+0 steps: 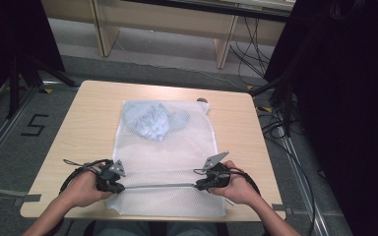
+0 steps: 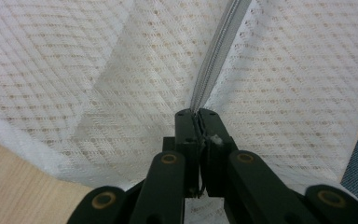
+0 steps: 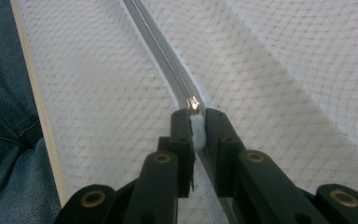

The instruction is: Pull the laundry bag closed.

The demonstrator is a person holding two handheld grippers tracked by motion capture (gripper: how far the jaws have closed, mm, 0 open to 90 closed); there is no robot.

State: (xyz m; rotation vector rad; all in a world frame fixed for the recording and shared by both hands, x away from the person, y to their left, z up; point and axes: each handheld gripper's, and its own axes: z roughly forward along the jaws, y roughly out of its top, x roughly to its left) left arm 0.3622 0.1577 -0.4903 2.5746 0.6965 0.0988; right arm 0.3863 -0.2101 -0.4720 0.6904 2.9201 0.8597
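So the white mesh laundry bag (image 1: 167, 152) is lying flat on the wooden table (image 1: 83, 128) with some light-blue clothes (image 1: 152, 120) inside. The left gripper (image 1: 114, 187) is clamped on the end of the grey zipper (image 1: 157, 186), and the right gripper (image 1: 200, 185) is pinched on the white zipper pull (image 3: 196, 130). Looks like the zipping step to me. Next move is probably dragging the pull straight along the track while the left side keeps the bag taut.

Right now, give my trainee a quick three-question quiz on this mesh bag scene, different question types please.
1. True or false: the left hand-held gripper is clamped on the zipper of the mesh bag.
2. What does the right hand-held gripper pinch: A the zipper pull, B the table edge, C a cable?
3. Where in the bag does the bluish garment lie, near end or far end?

Key: 1 true; 2 A; 3 far end.
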